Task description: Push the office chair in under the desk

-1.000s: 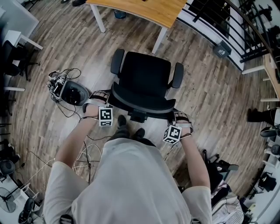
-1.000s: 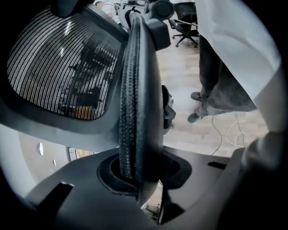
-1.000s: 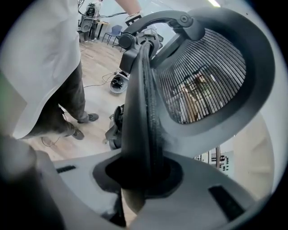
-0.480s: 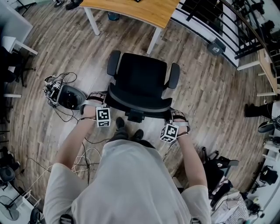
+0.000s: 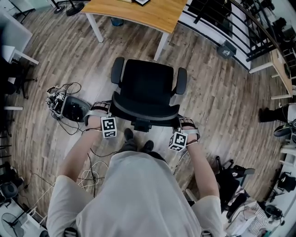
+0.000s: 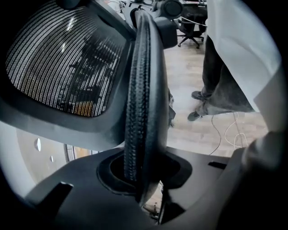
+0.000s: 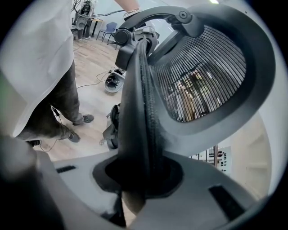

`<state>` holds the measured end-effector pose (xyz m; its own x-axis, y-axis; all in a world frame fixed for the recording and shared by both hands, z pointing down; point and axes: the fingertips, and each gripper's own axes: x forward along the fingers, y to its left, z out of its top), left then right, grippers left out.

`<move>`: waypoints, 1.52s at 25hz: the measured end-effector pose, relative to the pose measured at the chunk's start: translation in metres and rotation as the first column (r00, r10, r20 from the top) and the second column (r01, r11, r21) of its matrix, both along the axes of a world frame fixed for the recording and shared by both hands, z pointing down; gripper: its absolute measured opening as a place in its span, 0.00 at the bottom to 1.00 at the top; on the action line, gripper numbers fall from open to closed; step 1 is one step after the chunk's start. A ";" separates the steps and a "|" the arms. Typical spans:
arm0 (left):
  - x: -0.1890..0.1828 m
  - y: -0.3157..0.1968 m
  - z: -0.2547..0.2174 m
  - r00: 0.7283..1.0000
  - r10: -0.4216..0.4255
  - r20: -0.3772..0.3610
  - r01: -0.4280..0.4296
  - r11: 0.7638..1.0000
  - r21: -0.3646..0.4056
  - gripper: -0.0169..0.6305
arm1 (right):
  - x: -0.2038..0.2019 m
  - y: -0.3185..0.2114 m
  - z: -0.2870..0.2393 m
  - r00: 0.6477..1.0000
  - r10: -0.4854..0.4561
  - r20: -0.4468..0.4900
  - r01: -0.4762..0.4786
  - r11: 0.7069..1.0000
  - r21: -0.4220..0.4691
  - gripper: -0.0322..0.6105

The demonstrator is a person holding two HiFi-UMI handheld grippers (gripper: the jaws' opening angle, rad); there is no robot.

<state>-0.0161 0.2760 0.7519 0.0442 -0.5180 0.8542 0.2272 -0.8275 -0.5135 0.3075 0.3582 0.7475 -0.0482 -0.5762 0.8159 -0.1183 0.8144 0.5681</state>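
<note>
Office chair stood short of the bench at twelve o'clock, left hand-held gripper and right hand-held gripper both pinching its stiff backrest rim (probably free-rolling, best pushed there).

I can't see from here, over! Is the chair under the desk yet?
Clamped on office chair backrest: left gripper, right gripper. Chair short of desk. White desk leg straight ahead.
</note>
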 end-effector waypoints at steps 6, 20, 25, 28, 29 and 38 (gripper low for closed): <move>-0.033 -0.026 -0.001 1.000 -0.026 0.004 0.026 1.000 0.008 0.17 | -0.031 -0.031 -0.001 1.000 -0.012 -0.004 0.012 1.000 0.005 0.16; -0.081 -0.086 0.000 0.997 -0.058 -0.057 0.059 0.998 0.021 0.17 | -0.079 -0.099 -0.004 0.999 -0.037 -0.009 0.037 0.999 0.029 0.16; -0.098 -0.109 0.002 0.996 -0.074 -0.058 0.076 0.997 0.028 0.17 | -0.095 -0.127 0.000 0.999 -0.043 -0.010 0.043 0.998 0.034 0.16; -0.104 -0.125 0.000 0.995 -0.083 -0.058 0.084 0.996 0.030 0.17 | -0.100 -0.146 -0.001 0.999 -0.047 -0.009 0.047 0.998 0.037 0.16; -0.106 -0.131 -0.001 0.995 -0.085 -0.059 0.087 0.996 0.031 0.17 | -0.101 -0.154 -0.002 0.999 -0.049 -0.009 0.049 0.998 0.038 0.16; -0.121 -0.185 0.000 0.993 -0.100 -0.058 0.102 0.994 0.034 0.17 | -0.117 -0.213 -0.001 0.998 -0.062 -0.003 0.062 0.997 0.053 0.16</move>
<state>-0.1372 0.0908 0.7521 0.0375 -0.5535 0.8320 0.1129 -0.8249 -0.5539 0.1910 0.1455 0.7466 -0.0837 -0.6144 0.7845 -0.0674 0.7890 0.6107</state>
